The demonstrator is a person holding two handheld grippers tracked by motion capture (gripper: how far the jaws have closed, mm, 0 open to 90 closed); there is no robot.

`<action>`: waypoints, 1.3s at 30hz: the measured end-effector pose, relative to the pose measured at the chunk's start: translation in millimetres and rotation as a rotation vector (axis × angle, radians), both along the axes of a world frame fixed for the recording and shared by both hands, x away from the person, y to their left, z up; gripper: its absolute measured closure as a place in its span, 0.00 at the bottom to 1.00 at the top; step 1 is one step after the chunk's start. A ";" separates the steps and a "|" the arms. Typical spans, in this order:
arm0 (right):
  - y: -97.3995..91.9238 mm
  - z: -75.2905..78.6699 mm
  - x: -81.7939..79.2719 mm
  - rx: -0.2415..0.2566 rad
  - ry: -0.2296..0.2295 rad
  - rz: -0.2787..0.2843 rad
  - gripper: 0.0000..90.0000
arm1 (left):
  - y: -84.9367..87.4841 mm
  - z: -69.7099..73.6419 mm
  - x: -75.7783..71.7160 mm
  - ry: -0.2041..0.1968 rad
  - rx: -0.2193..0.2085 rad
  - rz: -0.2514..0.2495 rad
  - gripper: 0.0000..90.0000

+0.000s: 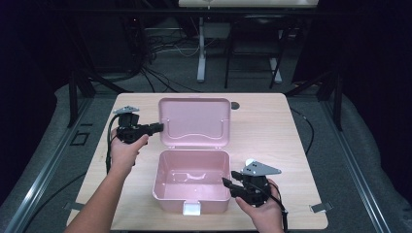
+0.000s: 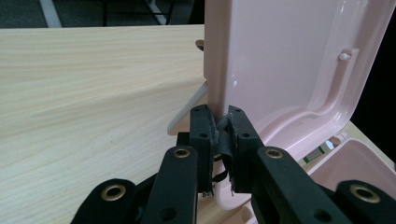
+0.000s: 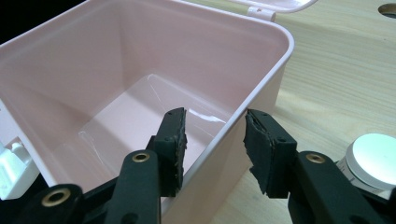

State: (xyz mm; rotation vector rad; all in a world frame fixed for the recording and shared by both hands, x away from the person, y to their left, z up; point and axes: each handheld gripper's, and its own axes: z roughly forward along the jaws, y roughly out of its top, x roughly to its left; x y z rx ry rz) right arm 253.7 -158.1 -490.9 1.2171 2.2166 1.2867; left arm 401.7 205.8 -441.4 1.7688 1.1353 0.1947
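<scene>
A pink plastic box [image 1: 192, 196] stands open in the middle of the table, and its inside looks empty. Its lid [image 1: 194, 119] is hinged at the back and leans back. My left gripper [image 1: 159, 127] points right and is shut on the lid's left edge; in the left gripper view the two pads [image 2: 201, 135] pinch the lid's [image 2: 280, 60] thin rim. My right gripper [image 1: 229, 177] is at the box's right side. In the right gripper view its jaws stand open astride the right wall [image 3: 261, 56], with a gap on both sides.
A white latch [image 1: 191, 208] sits on the box's front wall. A small white-capped object [image 3: 373, 156] lies on the table to the right of the box, close under my right gripper. A round hole [image 1: 235, 105] is in the tabletop behind the lid.
</scene>
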 end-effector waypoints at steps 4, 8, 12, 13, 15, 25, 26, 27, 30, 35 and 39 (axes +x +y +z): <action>-0.2 0.0 0.2 0.000 0.002 0.001 0.65 | 0.9 -0.4 3.8 0.025 -0.007 -0.004 0.92; -0.1 0.1 0.4 -0.002 0.006 0.001 0.65 | 1.8 -2.2 7.2 0.043 -0.022 -0.004 0.92; -0.1 0.0 0.8 0.000 0.011 0.001 0.65 | 2.9 -4.4 11.1 0.070 -0.040 -0.002 0.92; -0.1 0.1 0.8 0.000 0.011 0.001 0.65 | 2.9 -4.8 11.8 0.075 -0.043 0.001 0.92; -0.1 0.0 1.0 0.001 0.010 0.003 0.65 | 3.2 -5.7 13.4 0.088 -0.050 0.003 0.92; -0.8 0.0 1.8 0.001 0.011 0.009 0.65 | 3.9 -7.2 19.4 0.133 -0.055 0.007 0.92; -0.8 0.1 1.9 0.000 0.012 0.010 0.65 | 4.0 -7.4 19.9 0.137 -0.055 0.007 0.92; -0.8 0.1 2.0 -0.001 0.012 0.009 0.65 | 4.2 -7.7 20.9 0.141 -0.057 0.007 0.92; -0.9 0.1 2.1 0.000 0.013 0.009 0.65 | 4.8 -8.1 22.9 0.159 -0.064 0.004 0.92; -0.8 -0.5 2.2 0.007 0.013 0.008 0.65 | 5.3 -10.6 27.9 0.186 -0.071 0.004 0.92; -0.7 -0.4 2.3 0.004 0.016 0.006 0.65 | 4.4 -14.7 30.6 0.206 -0.055 0.014 0.93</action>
